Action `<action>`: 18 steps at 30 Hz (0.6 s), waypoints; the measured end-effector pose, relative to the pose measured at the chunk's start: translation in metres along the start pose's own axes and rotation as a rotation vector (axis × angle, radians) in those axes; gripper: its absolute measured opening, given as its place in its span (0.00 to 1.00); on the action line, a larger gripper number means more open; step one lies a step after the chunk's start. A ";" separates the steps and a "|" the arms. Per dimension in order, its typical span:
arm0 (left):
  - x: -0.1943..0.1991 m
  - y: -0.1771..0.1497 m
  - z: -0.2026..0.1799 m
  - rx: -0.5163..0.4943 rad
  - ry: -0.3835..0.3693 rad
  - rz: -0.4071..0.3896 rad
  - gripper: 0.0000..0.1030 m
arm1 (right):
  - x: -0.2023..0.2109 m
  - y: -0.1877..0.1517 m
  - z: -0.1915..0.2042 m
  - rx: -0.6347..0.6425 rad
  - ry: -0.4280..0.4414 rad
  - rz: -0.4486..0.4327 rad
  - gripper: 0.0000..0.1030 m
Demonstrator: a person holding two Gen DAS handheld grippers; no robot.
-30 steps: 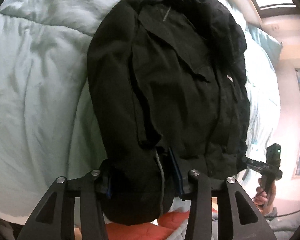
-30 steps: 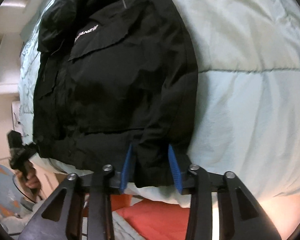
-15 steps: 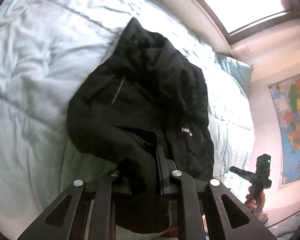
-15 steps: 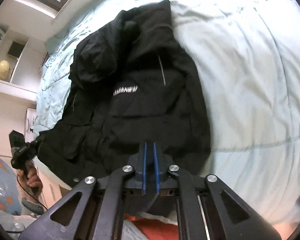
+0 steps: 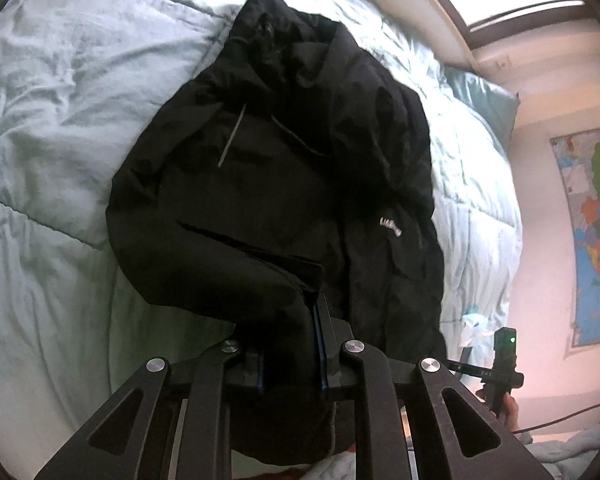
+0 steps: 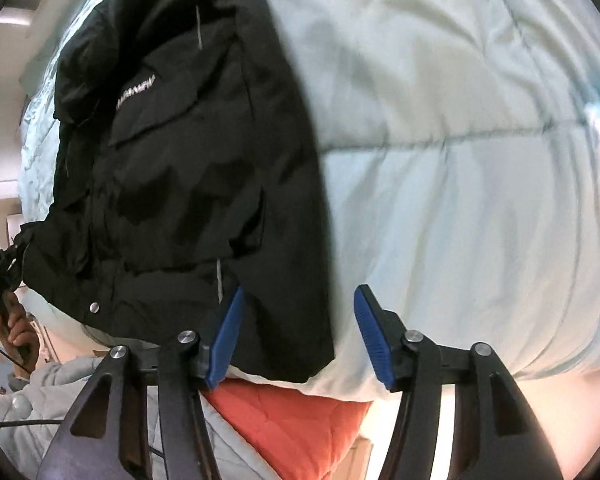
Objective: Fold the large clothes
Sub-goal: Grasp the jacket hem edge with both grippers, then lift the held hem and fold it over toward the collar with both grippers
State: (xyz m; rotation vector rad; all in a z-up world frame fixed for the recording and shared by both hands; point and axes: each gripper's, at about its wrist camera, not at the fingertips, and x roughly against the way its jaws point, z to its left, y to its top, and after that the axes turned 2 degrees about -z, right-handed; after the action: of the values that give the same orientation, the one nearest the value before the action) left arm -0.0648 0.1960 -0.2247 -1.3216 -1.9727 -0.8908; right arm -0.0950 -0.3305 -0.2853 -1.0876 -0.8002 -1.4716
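**Left sleeve lifted for the fold, right tongs let go**

The left tongs (image 5: 290, 354) were pressed together on the cuff of the black jacket's (image 5: 284, 184) sleeve (image 5: 220, 264), the cloth bunched between the blue pads and raised off the pale quilt (image 5: 48, 128). The right tongs (image 6: 296, 332) stood spread, their jaws having just been opening; the jacket's near right corner lay between them, touched by neither pad as far as could be seen. The jacket lay front up on the quilt, its hood at the far end and its hem at the near edge of the bed.

To do the step well, the sleeve probably wanted carrying right, across the chest, and laying flat with the cuff inside the jacket's outline, kept taut so that no crease was trapped beneath.

A second earlier the left tongs had been spread about the cuff as it lay flat; now they pinched it, lifted. Half a second earlier the right tongs had been shut.
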 end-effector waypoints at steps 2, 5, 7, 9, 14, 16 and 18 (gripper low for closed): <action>-0.003 -0.002 -0.004 -0.019 0.015 0.011 0.18 | -0.005 -0.007 0.013 0.036 -0.010 -0.002 0.27; -0.005 -0.006 -0.007 -0.046 0.045 0.026 0.18 | 0.011 -0.013 0.035 0.114 -0.025 -0.054 0.26; -0.008 -0.009 -0.004 -0.044 0.049 0.043 0.19 | 0.012 -0.011 0.038 0.099 0.026 -0.036 0.29; -0.012 -0.012 0.002 -0.042 0.059 0.068 0.21 | -0.003 -0.006 0.029 0.049 0.005 0.012 0.40; -0.027 -0.027 0.024 0.028 0.076 0.129 0.34 | -0.026 -0.005 0.012 -0.034 0.088 0.052 0.41; -0.031 -0.033 0.030 0.042 0.105 0.141 0.33 | -0.024 -0.003 0.010 -0.044 0.095 0.032 0.31; -0.026 -0.036 0.031 0.053 0.103 0.098 0.20 | -0.009 -0.001 0.015 -0.016 0.117 -0.010 0.15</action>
State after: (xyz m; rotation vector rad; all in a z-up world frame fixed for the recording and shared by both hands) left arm -0.0934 0.1967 -0.2707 -1.3042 -1.8251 -0.8376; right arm -0.0930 -0.3137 -0.2887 -1.0007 -0.7142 -1.5373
